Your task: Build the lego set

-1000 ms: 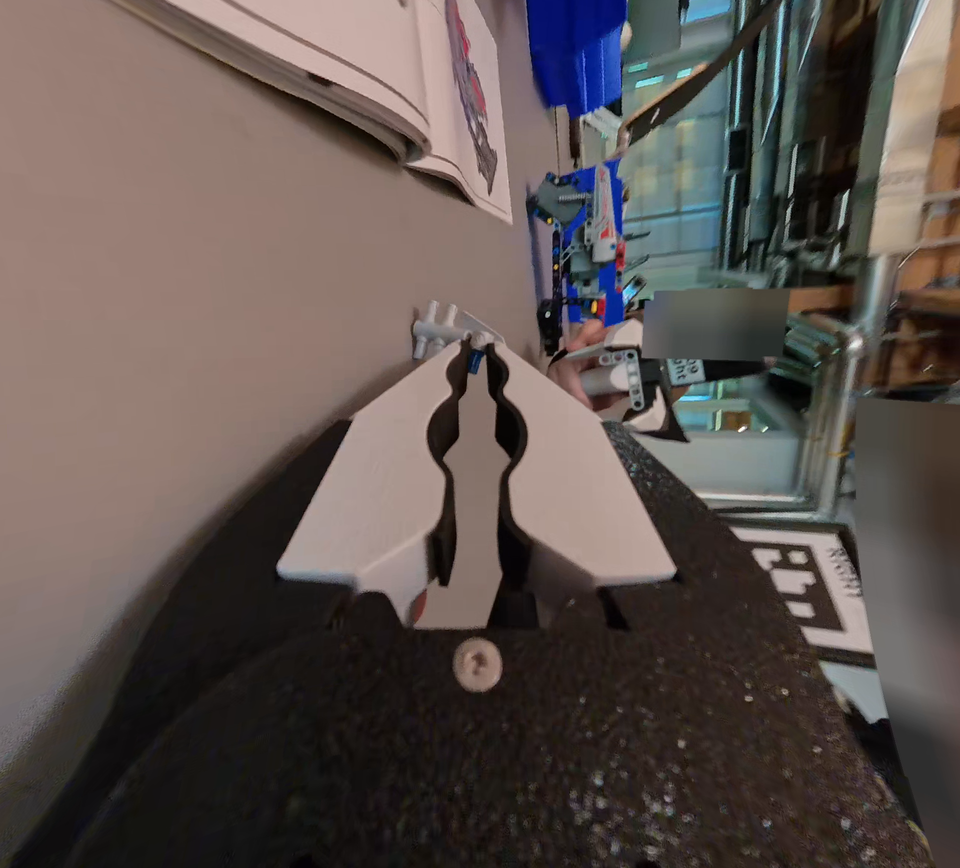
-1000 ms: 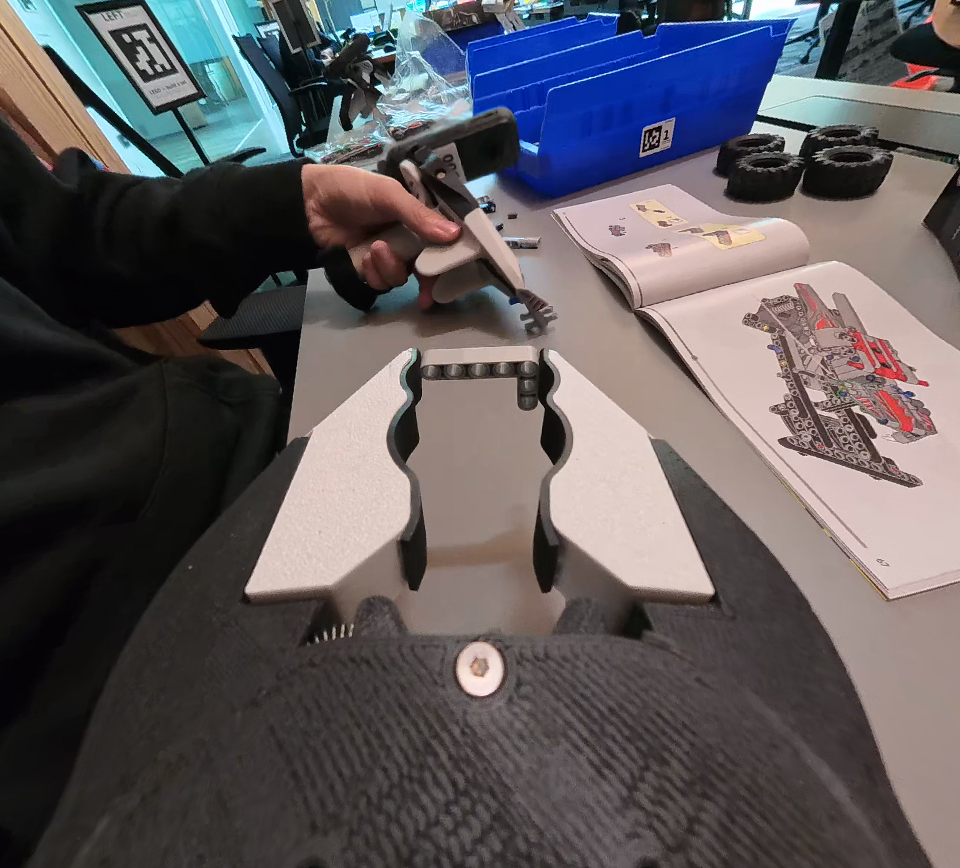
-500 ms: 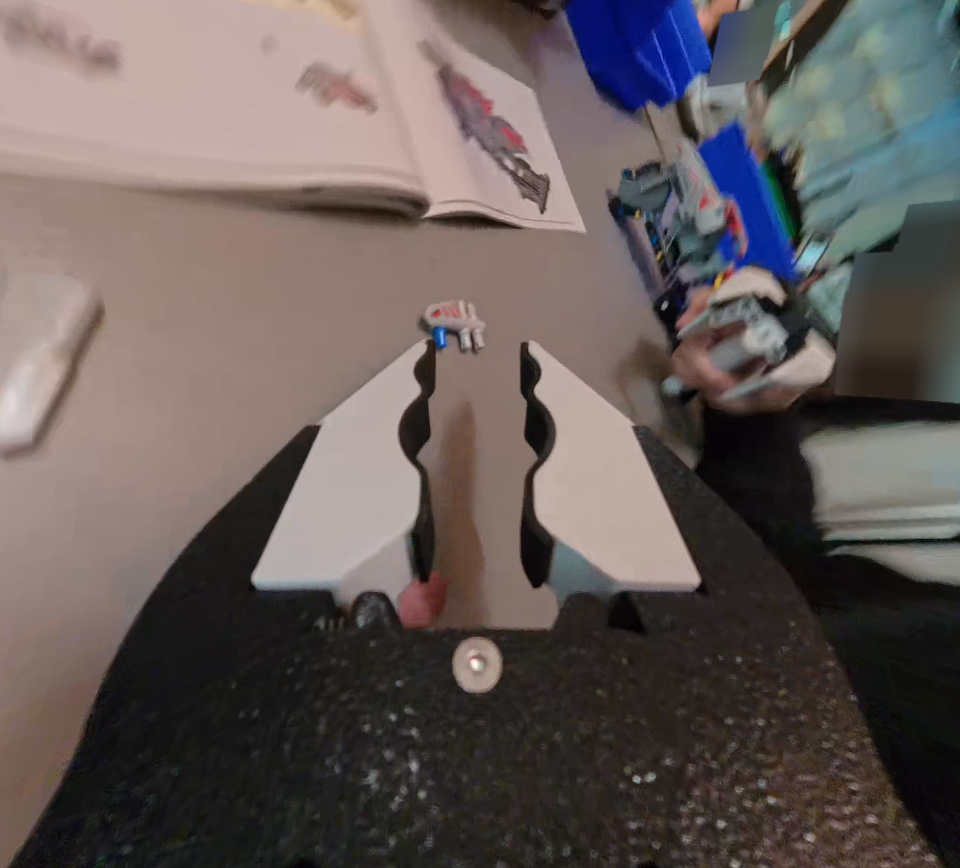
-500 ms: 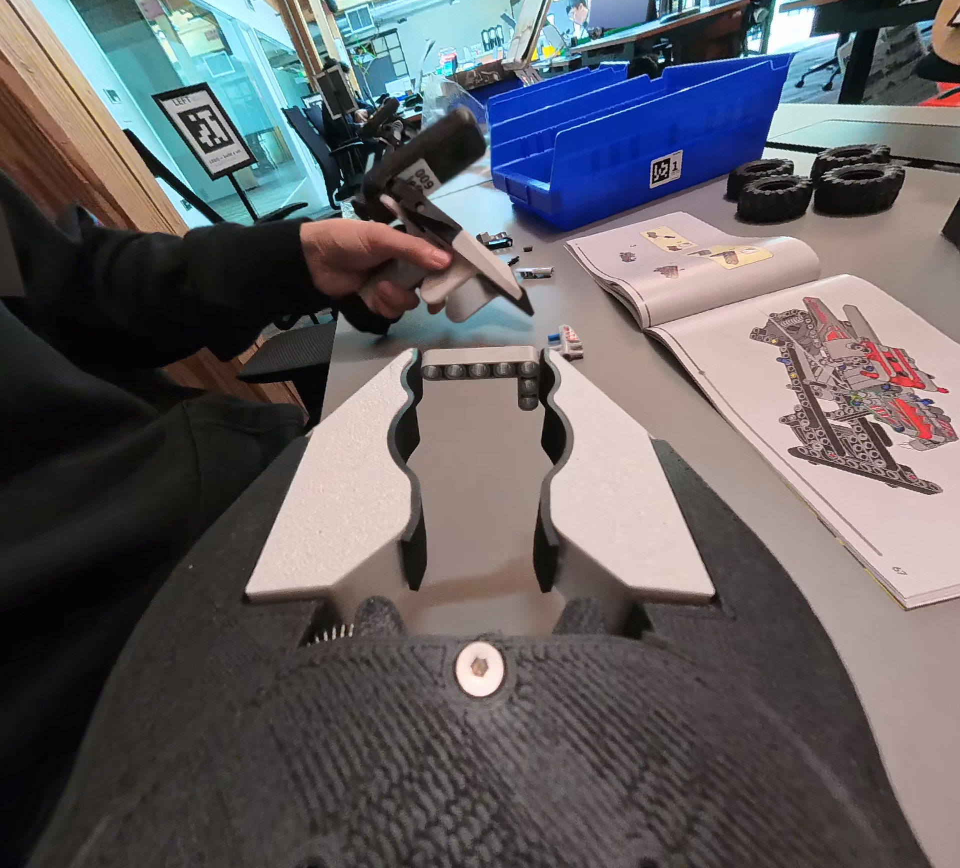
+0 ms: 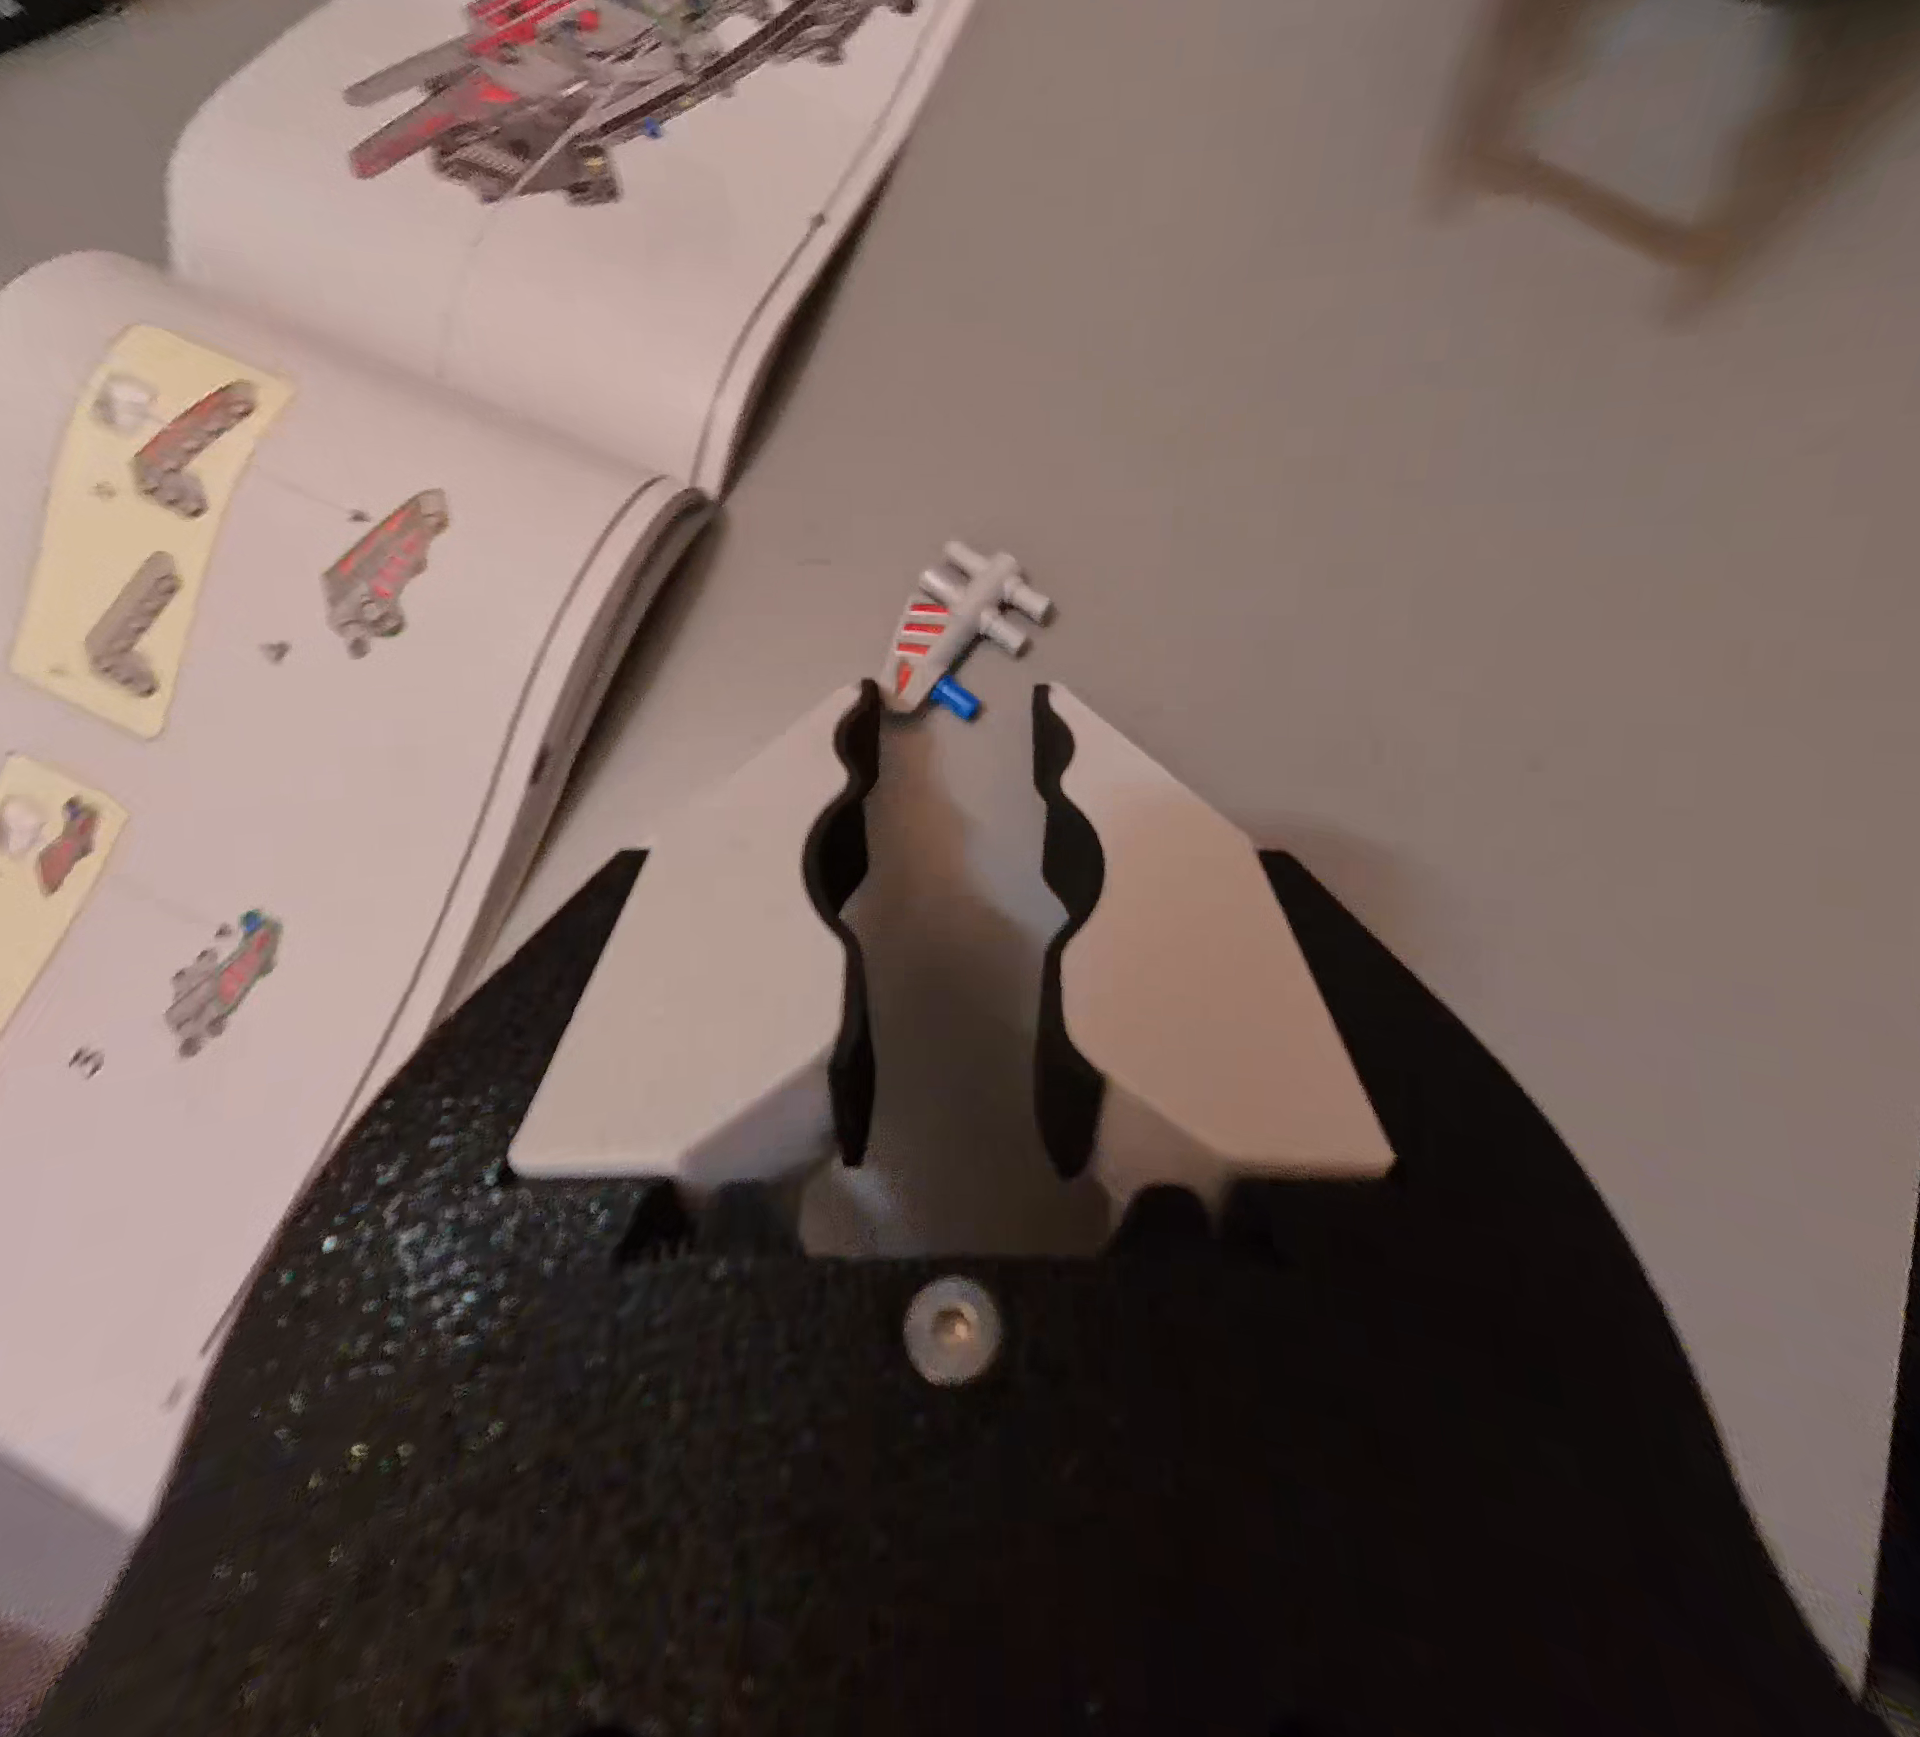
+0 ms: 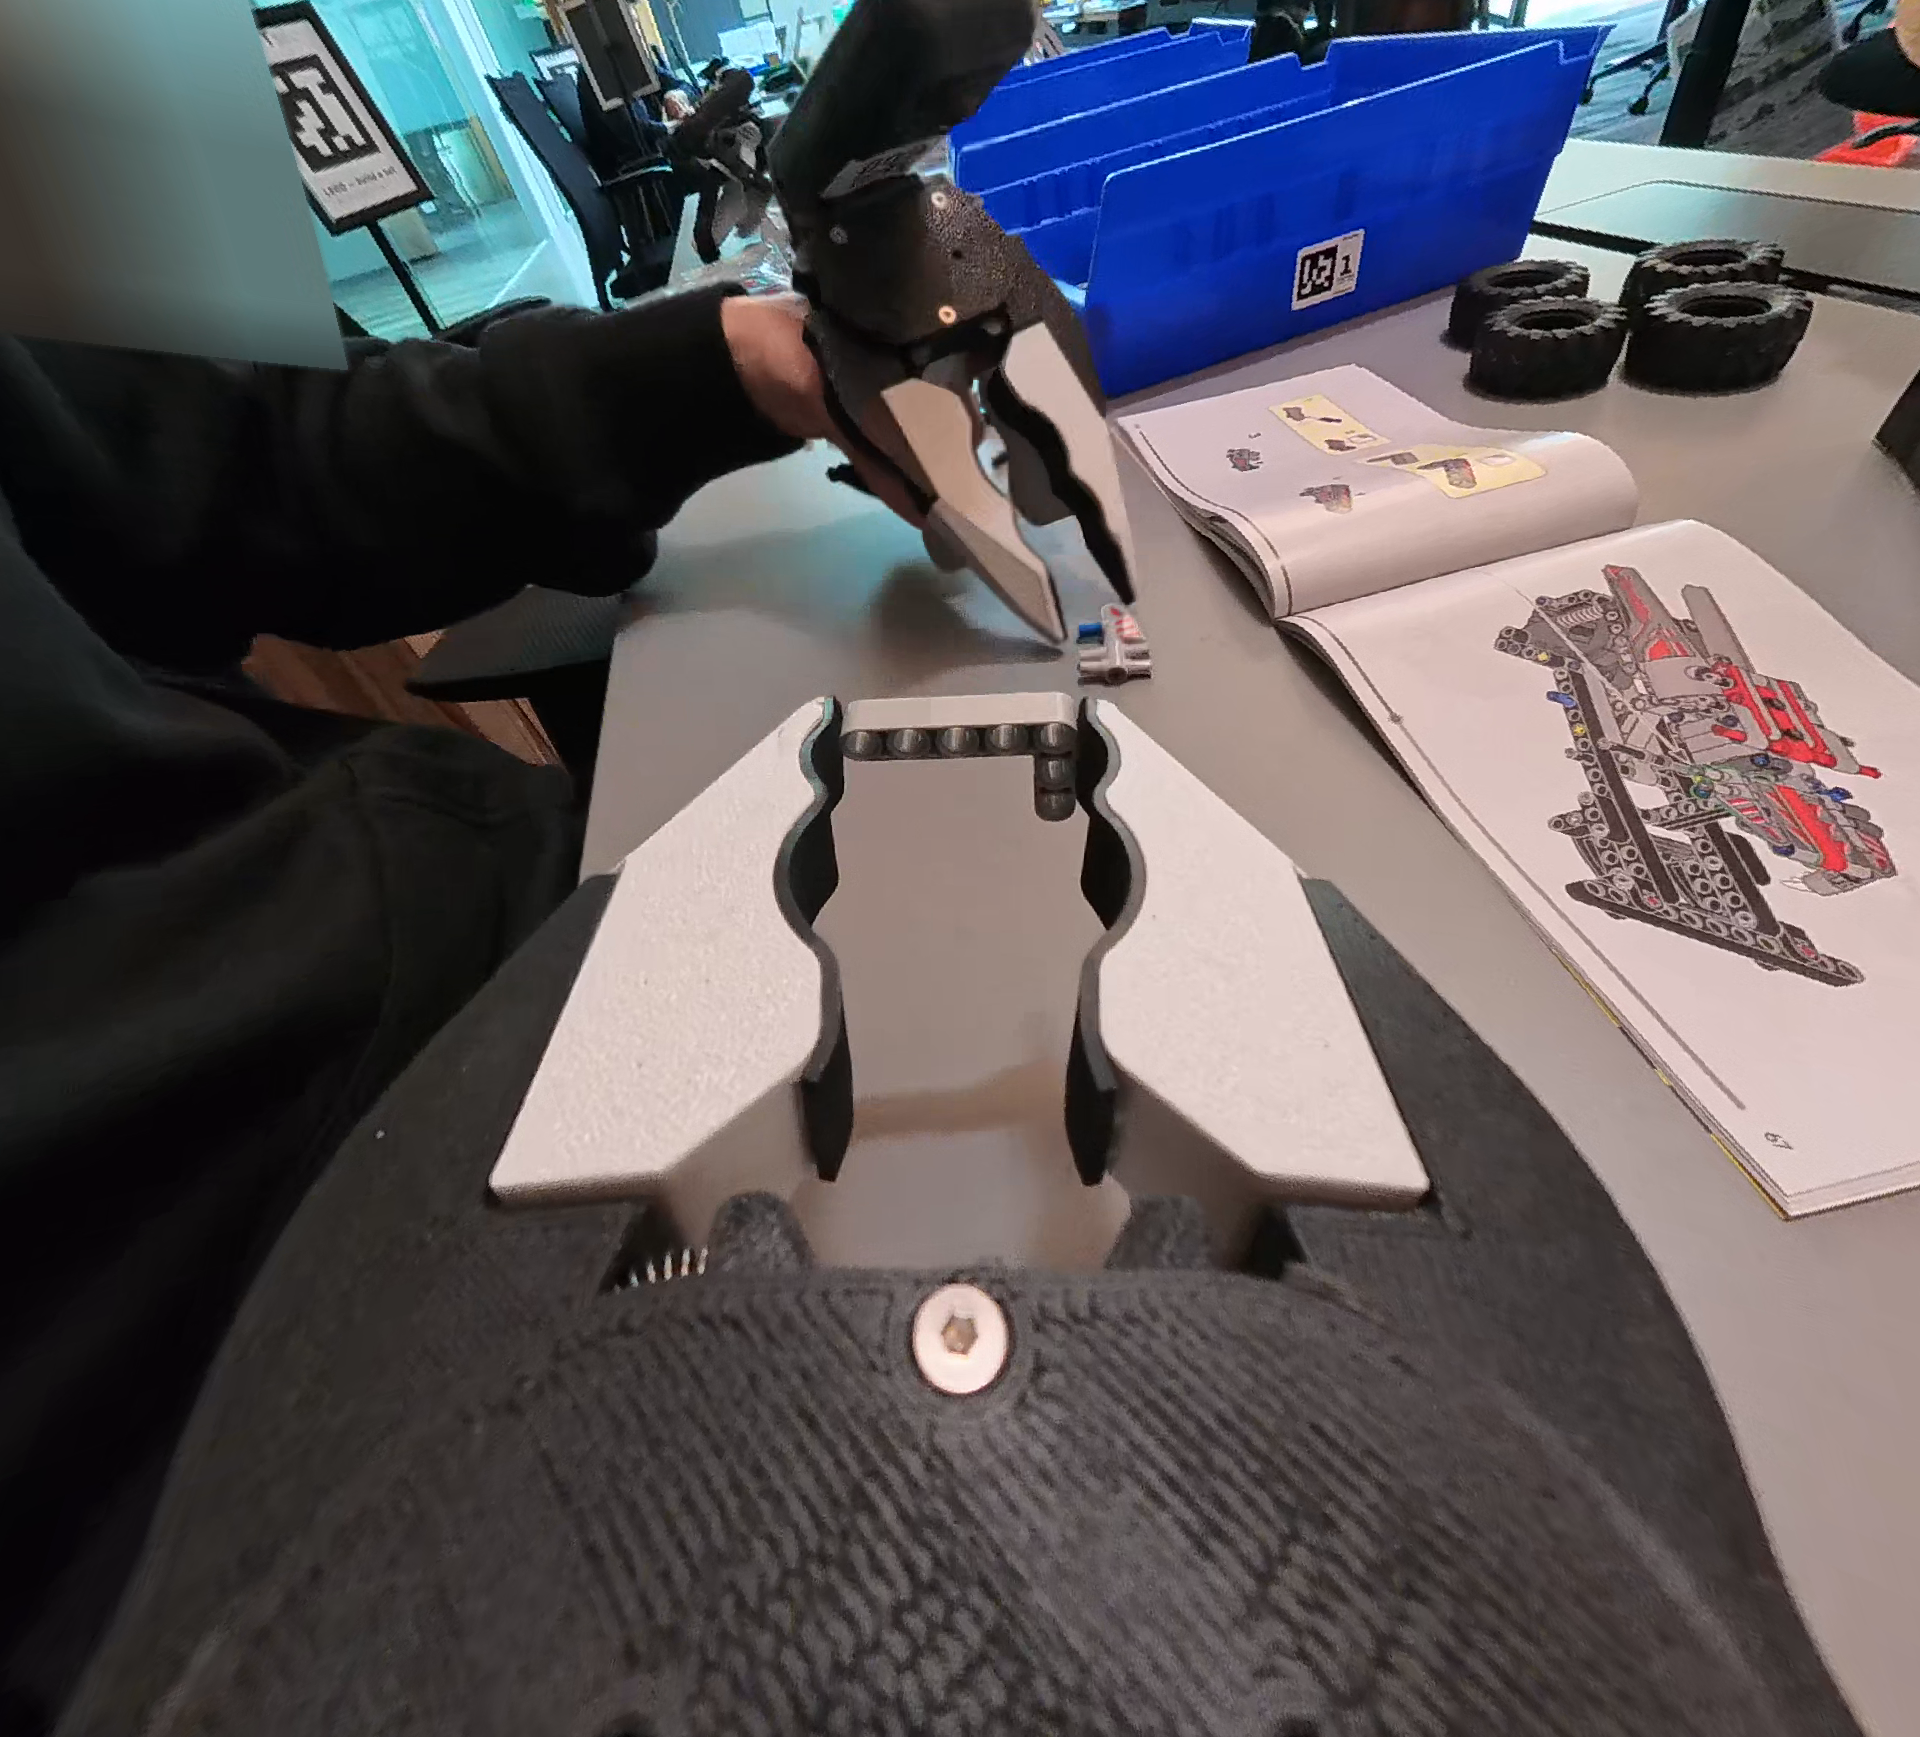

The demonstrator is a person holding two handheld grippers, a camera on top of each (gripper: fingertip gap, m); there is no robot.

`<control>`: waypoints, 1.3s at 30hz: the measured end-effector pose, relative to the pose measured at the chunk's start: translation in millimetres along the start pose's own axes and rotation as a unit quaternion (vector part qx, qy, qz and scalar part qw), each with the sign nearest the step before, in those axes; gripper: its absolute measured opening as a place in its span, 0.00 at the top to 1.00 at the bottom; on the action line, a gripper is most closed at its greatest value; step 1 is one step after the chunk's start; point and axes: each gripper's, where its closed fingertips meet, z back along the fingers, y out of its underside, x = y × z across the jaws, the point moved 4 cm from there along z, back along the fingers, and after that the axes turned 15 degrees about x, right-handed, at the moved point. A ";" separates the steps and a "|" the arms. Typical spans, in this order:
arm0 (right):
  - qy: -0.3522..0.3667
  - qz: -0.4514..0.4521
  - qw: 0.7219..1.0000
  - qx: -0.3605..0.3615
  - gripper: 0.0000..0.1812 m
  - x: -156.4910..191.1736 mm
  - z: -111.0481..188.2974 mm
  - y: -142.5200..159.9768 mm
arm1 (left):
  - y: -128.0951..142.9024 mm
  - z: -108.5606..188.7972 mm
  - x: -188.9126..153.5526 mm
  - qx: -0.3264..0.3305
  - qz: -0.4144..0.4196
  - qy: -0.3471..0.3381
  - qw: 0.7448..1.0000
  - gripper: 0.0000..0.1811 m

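A white sticker point(image 6: 1327, 270) on the near wall of the blue bin point(image 6: 1455, 160), at the far side of the table, carries a black square marker code with a single digit beside it. Far left, a black-framed sign point(image 6: 338, 113) on a stand shows a larger black-and-white square code above a line of small print, too small to make out. The open instruction booklet point(image 6: 1558, 752) on the right has a small page number point(image 6: 1777, 1142) at the near corner of its near page; the far page bears tiny step numerals beside its yellow parts boxes point(image 6: 1325, 425).
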 end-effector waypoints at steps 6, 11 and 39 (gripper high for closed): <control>0.013 -0.002 1.000 0.021 0.76 -1.7 -5.3 2.5 | -5.9 -1.2 -34.6 -0.017 -0.063 0.011 0.998 0.85; 0.016 -0.004 0.999 0.032 0.76 -2.6 -7.8 3.8 | -6.6 10.7 -43.8 -0.034 -0.094 0.000 0.995 0.80; 0.007 0.060 0.997 0.050 0.76 13.7 -12.6 6.8 | -26.0 0.6 -31.4 -0.046 -0.278 0.118 0.952 0.67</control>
